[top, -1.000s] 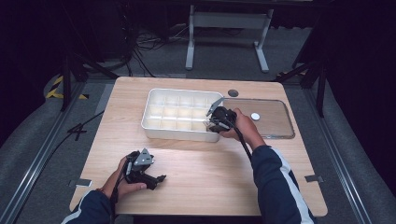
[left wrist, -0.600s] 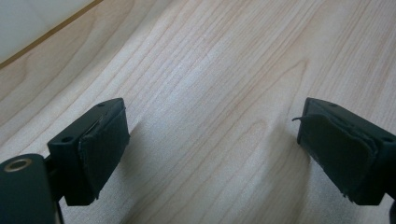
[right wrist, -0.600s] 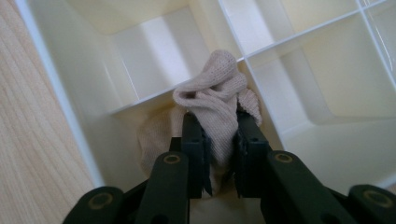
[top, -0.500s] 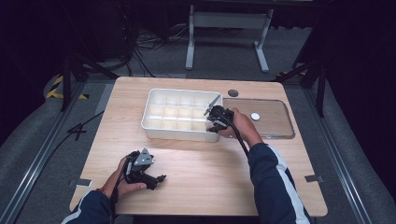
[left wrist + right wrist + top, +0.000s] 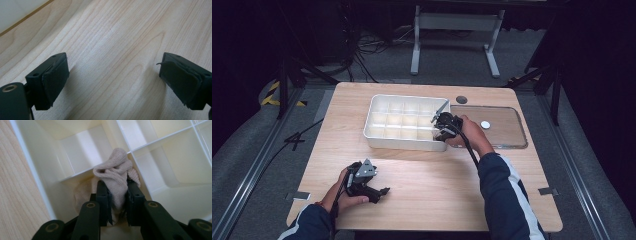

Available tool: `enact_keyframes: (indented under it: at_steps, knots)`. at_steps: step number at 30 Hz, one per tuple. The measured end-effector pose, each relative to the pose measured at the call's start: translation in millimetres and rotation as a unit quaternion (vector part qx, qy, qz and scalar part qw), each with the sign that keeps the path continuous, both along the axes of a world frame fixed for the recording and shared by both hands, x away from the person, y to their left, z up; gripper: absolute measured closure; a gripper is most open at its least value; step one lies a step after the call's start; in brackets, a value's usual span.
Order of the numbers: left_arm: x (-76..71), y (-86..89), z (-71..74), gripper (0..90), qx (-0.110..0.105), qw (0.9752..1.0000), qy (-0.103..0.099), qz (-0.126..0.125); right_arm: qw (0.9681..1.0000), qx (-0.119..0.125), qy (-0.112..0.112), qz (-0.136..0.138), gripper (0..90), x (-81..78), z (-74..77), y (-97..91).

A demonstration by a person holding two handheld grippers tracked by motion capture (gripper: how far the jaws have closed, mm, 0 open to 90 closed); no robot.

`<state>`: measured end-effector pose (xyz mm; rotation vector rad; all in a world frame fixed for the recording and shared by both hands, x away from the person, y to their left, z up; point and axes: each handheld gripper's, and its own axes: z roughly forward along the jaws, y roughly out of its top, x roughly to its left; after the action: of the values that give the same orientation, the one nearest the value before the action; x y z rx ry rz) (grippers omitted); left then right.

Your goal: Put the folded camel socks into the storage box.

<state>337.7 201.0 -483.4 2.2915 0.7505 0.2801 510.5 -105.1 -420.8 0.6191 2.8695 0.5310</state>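
A beige knitted sock (image 5: 112,173) is bunched in a near-corner compartment of the white divided tray (image 5: 377,135), whose wall (image 5: 37,182) rises beside it. My right gripper (image 5: 117,186) pinches the sock between its pads. Its jaws have just been opening a little, with the sock still between them. From above, that right gripper (image 5: 443,125) dips into the tray's right end. My left gripper (image 5: 379,192) rests low over the bare wood near the table's front left. Its jaws stand wide apart, and nothing lies between them around (image 5: 112,72).
A clear flat lid (image 5: 507,130) lies to the right of the tray, with a small white disc (image 5: 485,124) on it. A dark round hole (image 5: 461,99) sits in the tabletop behind the tray. The other tray compartments look empty.
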Motion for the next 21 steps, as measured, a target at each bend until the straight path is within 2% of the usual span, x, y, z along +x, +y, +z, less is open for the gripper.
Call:
enact_keyframes:
  at_steps: [10,14,21]
  knots:
    - [-0.1,0.0,0.1,9.2,0.000,1.0000,0.000,0.000,0.9999,0.014,0.000,-0.004,72.4,-1.4,2.3,-2.2]
    - [-0.1,0.0,0.1,9.2,0.000,1.0000,0.000,0.000,0.9995,0.029,-0.001,-0.010,68.5,-2.4,5.0,-5.6]
    - [-0.1,0.0,0.0,9.2,0.000,1.0000,0.001,0.000,0.9985,0.052,0.003,-0.020,67.7,-2.1,9.3,-12.1]
